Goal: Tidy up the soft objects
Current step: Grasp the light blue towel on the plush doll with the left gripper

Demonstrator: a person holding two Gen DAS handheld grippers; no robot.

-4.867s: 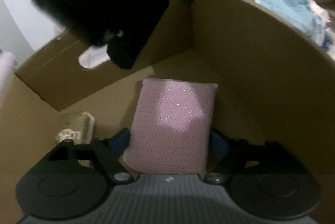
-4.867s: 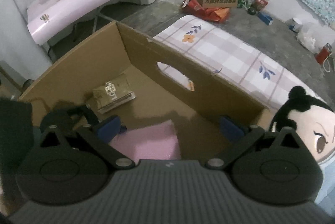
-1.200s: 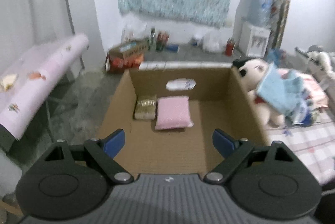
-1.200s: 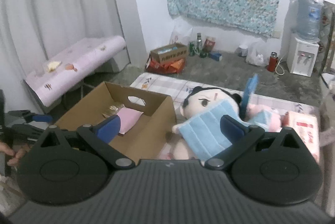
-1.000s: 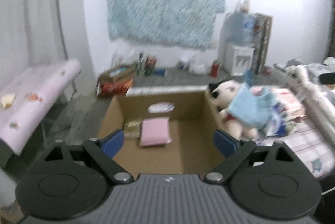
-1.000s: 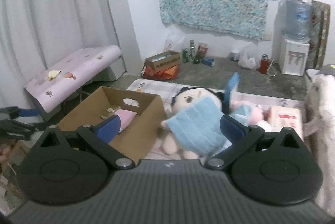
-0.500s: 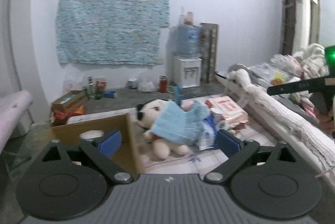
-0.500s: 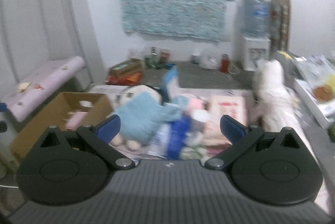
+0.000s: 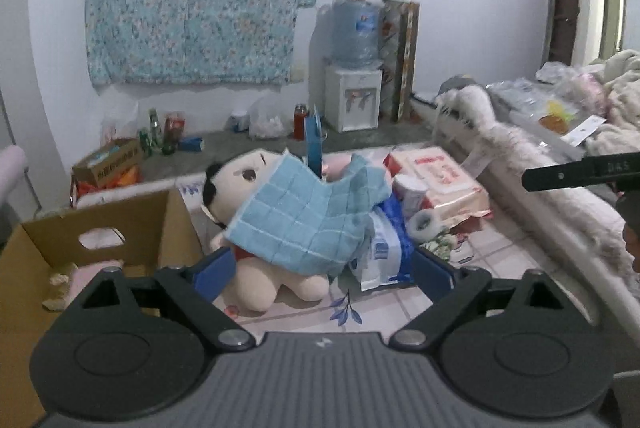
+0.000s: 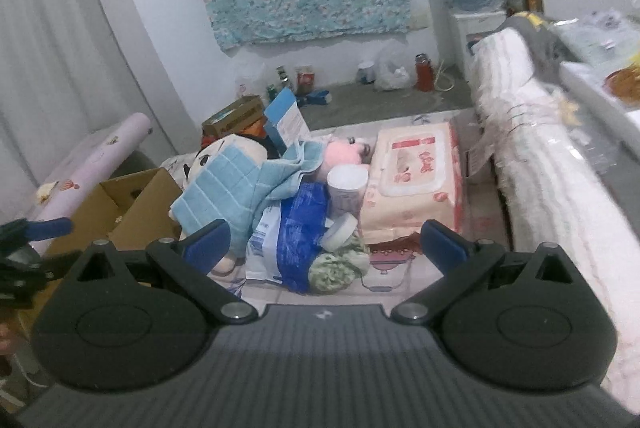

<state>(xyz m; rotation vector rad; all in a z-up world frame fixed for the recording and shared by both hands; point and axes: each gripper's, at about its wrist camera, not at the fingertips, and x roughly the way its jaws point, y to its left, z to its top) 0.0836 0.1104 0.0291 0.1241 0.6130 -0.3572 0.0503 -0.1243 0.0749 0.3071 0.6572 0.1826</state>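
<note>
Left wrist view: my left tongs (image 9: 322,270) hang released above the plush doll (image 9: 256,228), draped by a blue towel (image 9: 308,220), beside the cardboard box (image 9: 100,240).

Right wrist view: my right tongs (image 10: 324,242) gape empty over the blue bag (image 10: 294,240) and wipes pack (image 10: 414,175) on the bed.

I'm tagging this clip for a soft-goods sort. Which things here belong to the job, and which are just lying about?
Job: plush doll, blue towel, pink plush, box.

Lying about: wipes pack, blue pouch, water dispenser, bottles.
</note>
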